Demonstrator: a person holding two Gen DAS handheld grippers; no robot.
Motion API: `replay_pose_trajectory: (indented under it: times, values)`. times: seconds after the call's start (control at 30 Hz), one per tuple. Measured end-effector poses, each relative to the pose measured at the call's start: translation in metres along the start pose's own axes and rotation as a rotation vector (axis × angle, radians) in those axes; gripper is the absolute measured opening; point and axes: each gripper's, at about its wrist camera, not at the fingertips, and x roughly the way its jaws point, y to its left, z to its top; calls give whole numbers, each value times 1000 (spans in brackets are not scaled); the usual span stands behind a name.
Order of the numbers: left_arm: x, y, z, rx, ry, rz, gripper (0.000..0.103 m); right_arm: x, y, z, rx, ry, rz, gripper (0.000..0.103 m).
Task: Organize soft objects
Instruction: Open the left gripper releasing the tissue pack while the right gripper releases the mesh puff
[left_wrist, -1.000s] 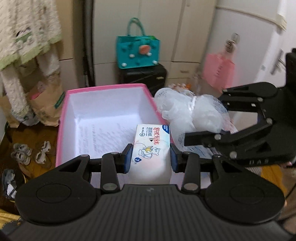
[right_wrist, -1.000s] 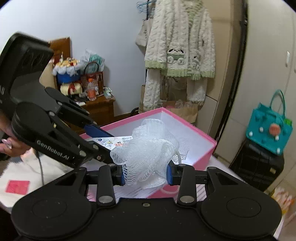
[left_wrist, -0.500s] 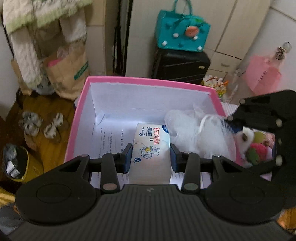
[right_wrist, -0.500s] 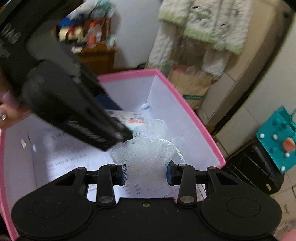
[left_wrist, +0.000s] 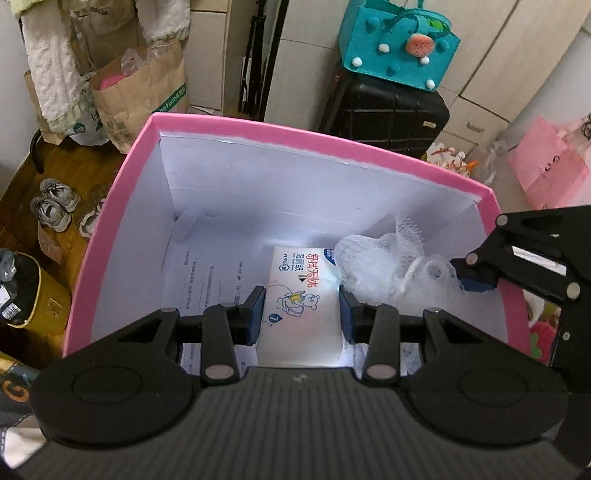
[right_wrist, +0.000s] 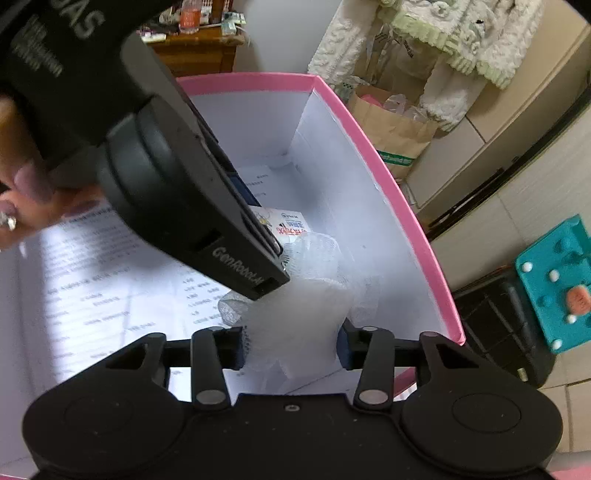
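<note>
Even indoor light; box floor glares (fisheye-bent edges)

A lived-in home room: shoes (left_wrist: 55, 206) on wood floor, black suitcase (left_wrist: 384, 110), hanging fleece robe (right_wrist: 436, 48), cupboards.

The wet-wipes pack (left_wrist: 301, 295) carries red and black Chinese characters, too small to read surely, a cartoon bear and a blue badge with "7". The left gripper (right_wrist: 258, 236) body reads "GenRobot.AI" on its near edge and large letters ending "DAS" up top, seen from the right wrist camera. The brown paper bag (left_wrist: 147, 88) has a green band reading "hotwind"; the printed sheets lining the pink box (left_wrist: 295, 136) are too blurred to read.
</note>
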Motion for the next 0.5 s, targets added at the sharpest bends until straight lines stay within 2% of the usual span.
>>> replay_pose_trajectory:
  times: [0.27,0.33,0.5]
  values:
    - [13,2,0,-33,-11,-14,40,-11,2,-6,19,-34,-40,63]
    - [11,2,0,-32,-19,-9,40,-19,2,-9,26,-56,-44,64]
    - [-15,-1,-7,41,-85,17,45,-51,-1,-19,102,-153,15,64]
